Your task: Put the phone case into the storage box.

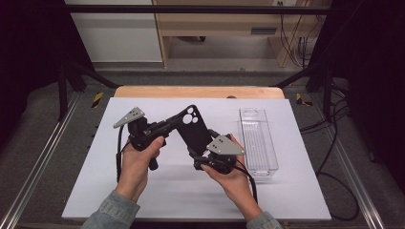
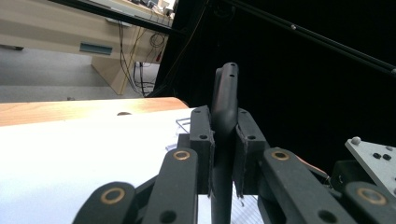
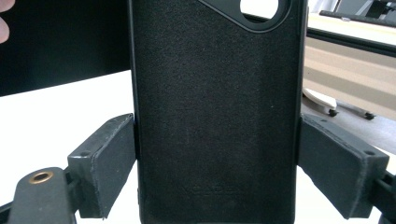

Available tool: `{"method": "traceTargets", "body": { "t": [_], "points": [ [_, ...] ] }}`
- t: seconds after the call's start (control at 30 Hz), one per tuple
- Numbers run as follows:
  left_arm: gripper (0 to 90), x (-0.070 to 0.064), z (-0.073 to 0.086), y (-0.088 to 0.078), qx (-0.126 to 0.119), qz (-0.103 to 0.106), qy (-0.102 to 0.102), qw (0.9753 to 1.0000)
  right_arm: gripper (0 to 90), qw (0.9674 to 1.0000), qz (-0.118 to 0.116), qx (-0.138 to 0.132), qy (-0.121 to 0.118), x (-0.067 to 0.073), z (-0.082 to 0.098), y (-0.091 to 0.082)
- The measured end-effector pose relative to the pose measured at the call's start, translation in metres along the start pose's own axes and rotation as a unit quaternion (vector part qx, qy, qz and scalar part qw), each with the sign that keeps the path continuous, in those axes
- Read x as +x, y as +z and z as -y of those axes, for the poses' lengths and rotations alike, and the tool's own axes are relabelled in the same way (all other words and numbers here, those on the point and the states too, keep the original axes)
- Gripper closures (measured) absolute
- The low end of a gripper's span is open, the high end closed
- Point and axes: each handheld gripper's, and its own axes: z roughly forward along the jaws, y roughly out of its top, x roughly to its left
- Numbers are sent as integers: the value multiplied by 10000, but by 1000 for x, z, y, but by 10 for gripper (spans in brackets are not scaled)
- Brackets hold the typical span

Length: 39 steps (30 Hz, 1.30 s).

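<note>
A black phone case with round camera cutouts is held in the air above the white mat between both grippers. My left gripper is shut on the case's top corner, its pads pinching the thin edge from both sides. My right gripper is shut across the case's width at its lower end. In the right gripper view the case's soft inner face stands upright between the two pads, which press on its long sides.
A clear plastic tray lies lengthwise on the right part of the white mat. The mat covers a wooden table. Metal rails run along both sides, with cables on the floor at the right.
</note>
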Motion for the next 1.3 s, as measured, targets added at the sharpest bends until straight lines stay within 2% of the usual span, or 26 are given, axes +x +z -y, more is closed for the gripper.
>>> {"method": "traceTargets", "body": {
  "t": [0.17,0.33,0.53,0.7,1.0,1.17,1.3],
  "points": [
    [808,-5,1,0,70,-75,160,9998,139,9999,-79,59,126,1,2,2],
    [810,-10,1,-1,123,-158,412,9990,113,9998,-81,56,199,2,4,3],
    [810,-16,0,0,184,-329,700,9968,46,9994,-79,135,306,3,4,6],
    [810,-18,3,3,284,-543,966,9934,43,9994,-15,74,337,3,2,4],
    [809,-25,16,14,461,-648,1190,9897,42,9992,116,-76,375,6,-2,1],
    [809,-27,24,18,515,-701,1212,9888,47,9985,337,-144,412,9,-2,2],
    [809,-28,28,21,559,-720,1250,9880,55,9982,390,-125,446,9,-2,3]
  ]
}}
